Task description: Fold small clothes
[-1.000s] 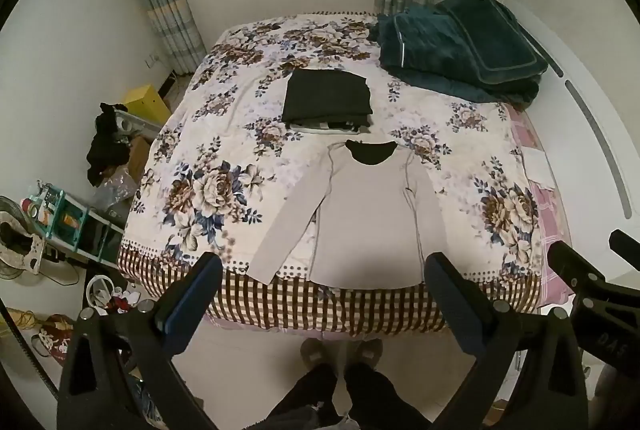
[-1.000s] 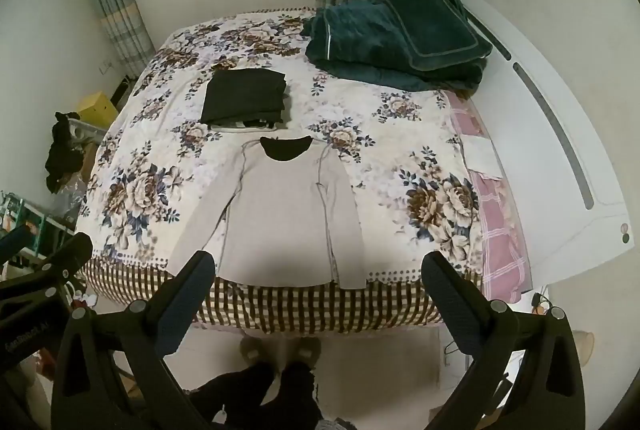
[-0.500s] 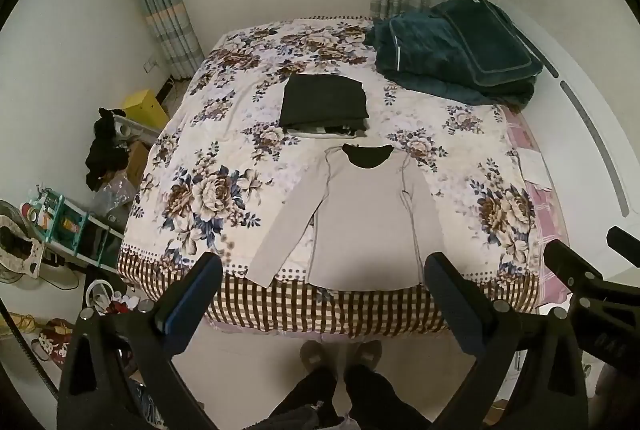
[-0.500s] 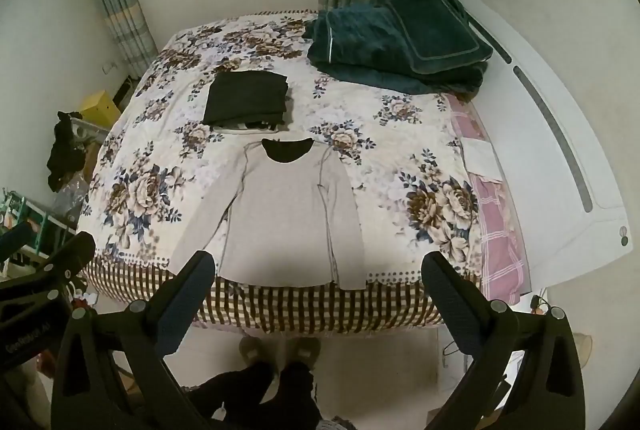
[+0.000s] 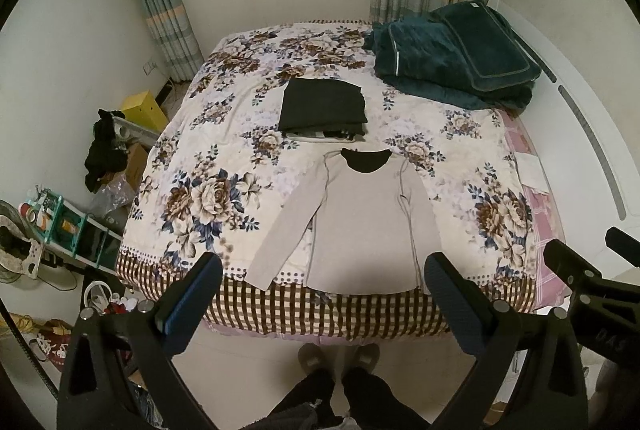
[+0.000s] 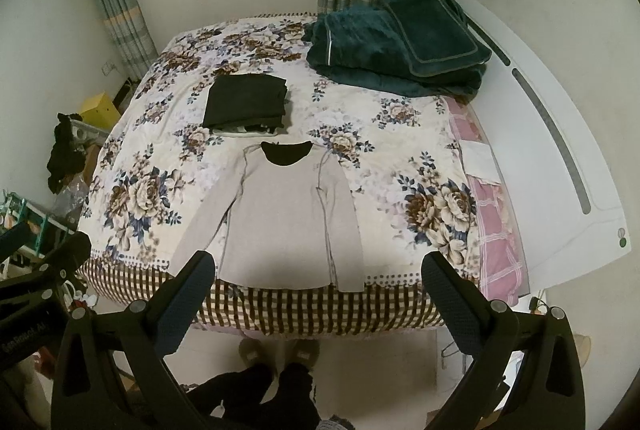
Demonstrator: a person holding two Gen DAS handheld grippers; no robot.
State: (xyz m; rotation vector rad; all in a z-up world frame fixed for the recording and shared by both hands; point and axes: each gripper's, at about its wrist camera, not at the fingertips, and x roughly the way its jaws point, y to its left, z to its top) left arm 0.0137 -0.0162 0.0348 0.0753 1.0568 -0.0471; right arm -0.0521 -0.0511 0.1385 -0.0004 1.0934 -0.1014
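Observation:
A beige long-sleeved top point(image 5: 360, 214) point(image 6: 284, 214) with a black neckline lies flat, face up, at the near edge of the floral bed, its left sleeve spread outward and its right sleeve along the body. Behind it rests a stack of folded dark clothes point(image 5: 323, 107) point(image 6: 246, 101). My left gripper point(image 5: 322, 280) hangs open, high above the bed's near edge, nothing between its fingers. My right gripper point(image 6: 318, 276) is likewise open and empty, held well back from the top. Its black frame point(image 5: 580, 282) shows at the right of the left wrist view.
A folded dark green blanket point(image 5: 452, 58) lies at the bed's far right. A white headboard point(image 6: 560, 150) runs along the right side. Shelves and clutter point(image 5: 60, 226) crowd the floor on the left. A person's legs and slippers point(image 5: 340, 362) stand at the bed's foot.
Both grippers have drawn back and up a little, so the bed and top appear slightly smaller. The clothes have not moved.

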